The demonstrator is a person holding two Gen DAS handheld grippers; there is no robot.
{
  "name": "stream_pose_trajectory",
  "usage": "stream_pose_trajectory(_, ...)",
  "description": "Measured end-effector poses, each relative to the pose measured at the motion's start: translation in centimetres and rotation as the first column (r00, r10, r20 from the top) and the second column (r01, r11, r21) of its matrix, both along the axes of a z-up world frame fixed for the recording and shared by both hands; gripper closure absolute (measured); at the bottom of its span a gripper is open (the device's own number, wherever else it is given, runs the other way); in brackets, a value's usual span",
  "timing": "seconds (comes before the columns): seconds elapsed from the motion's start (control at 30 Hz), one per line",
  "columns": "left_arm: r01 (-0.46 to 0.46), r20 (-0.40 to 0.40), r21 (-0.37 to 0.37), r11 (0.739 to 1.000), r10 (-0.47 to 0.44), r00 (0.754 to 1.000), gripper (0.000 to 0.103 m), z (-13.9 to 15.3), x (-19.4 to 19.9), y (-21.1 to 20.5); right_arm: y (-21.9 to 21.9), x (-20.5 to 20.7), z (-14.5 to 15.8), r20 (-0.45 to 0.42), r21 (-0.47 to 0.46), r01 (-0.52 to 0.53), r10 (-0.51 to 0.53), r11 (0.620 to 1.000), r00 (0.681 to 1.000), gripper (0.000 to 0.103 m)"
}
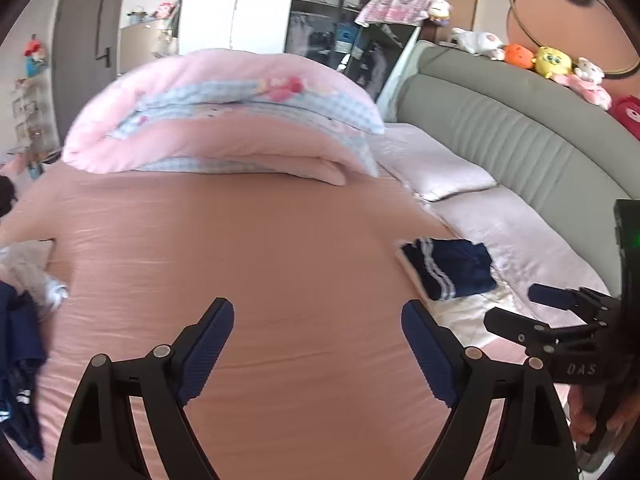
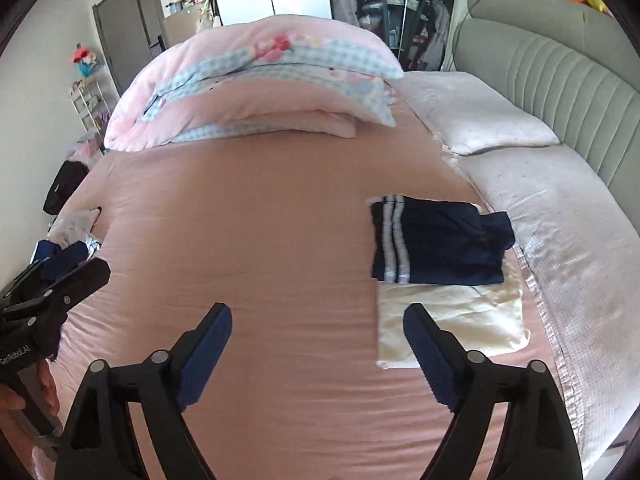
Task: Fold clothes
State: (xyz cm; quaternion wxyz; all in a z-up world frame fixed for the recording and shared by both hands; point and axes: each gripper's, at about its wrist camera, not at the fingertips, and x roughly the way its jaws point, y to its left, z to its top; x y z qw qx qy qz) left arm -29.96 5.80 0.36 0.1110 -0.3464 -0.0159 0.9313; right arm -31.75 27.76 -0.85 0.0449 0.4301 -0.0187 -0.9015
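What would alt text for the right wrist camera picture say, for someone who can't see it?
An open right claw hovers over a pink bed sheet, holding nothing. Ahead to the right, a folded navy garment with white stripes lies on a folded cream garment; the left claw shows at the left edge.

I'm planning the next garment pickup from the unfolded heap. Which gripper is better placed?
Left gripper, probably: the unfolded pile lies on its side, while the right gripper hovers beside the folded stack. Both are open and empty.

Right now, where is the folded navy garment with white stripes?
The folded navy garment lies on the right side of the bed, on top of a folded cream garment, beside the pale pillows.
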Motion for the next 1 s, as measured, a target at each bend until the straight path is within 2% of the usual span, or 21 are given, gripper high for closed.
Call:
stream_pose_trajectory(0.07, -0.063, -0.003, -0.049, 0.997, 0.063, 0.998, 0.017, 0.9, 0.5, -1.7, -3.4, 0.9, 1.1, -0.034, 0.008, 0.001, -0.001, 1.0, 0.999, 0.001)
stream_pose_trajectory(0.17, -0.135, 0.015, -0.033, 0.99, 0.135, 0.991, 0.017, 2.3, 1.2, -4.7, -7.2, 1.5, 2.5, -0.054, -0.013, -0.014, 0.013, 1.0, 0.998, 0.001)
stream_pose_trajectory(0.2, -0.163, 0.01, -0.05, 0.985, 0.164, 0.986, 0.016, 2.7, 1.4, -5.6, -8.3, 1.7, 2.9, -0.058, -0.017, -0.018, 0.017, 1.0, 0.998, 0.001)
stream_pose_trajectory(0.33, -0.247, -0.041, -0.145, 0.958, 0.243, 0.969, 0.016, 4.2, 2.7, -8.0, -12.0, 2.6, 4.1, -0.063, 0.056, -0.008, 0.011, 0.998, 0.998, 0.001)
stream_pose_trajectory(0.43, -0.284, -0.048, -0.113, 0.952, 0.28, 0.959, 0.016, 5.4, 4.3, -10.1, -13.2, 3.4, 4.9, -0.067, 0.045, -0.003, 0.006, 0.999, 0.998, 0.0)
stream_pose_trajectory(0.53, -0.337, -0.079, -0.11, 0.935, 0.33, 0.941, 0.016, 7.0, 6.9, -11.6, -13.8, 5.3, 6.6, -0.093, 0.012, 0.023, -0.022, 1.0, 0.995, 0.0)
stream_pose_trajectory(0.67, -0.343, -0.133, -0.085, 0.935, 0.331, 0.934, 0.016, 9.2, 10.8, -12.3, -14.2, 9.1, 9.1, -0.165, 0.031, 0.05, -0.044, 0.998, 0.985, 0.0)
stream_pose_trajectory(0.8, -0.344, -0.169, -0.092, 0.935, 0.325, 0.93, 0.016, 10.9, 14.8, -12.4, -14.0, 12.4, 10.2, -0.158, -0.02, 0.007, -0.01, 1.0, 0.987, 0.0)
stream_pose_trajectory(0.87, -0.348, -0.166, -0.074, 0.935, 0.333, 0.928, 0.016, 10.6, 16.5, -12.8, -13.9, 14.5, 10.4, -0.159, -0.04, -0.013, 0.007, 0.999, 0.987, 0.0)
stream_pose_trajectory(1.0, -0.357, -0.159, -0.036, 0.933, 0.347, 0.924, 0.016, 10.1, 19.9, -13.6, -13.4, 18.5, 10.3, -0.175, -0.023, -0.008, 0.003, 1.0, 0.985, 0.0)
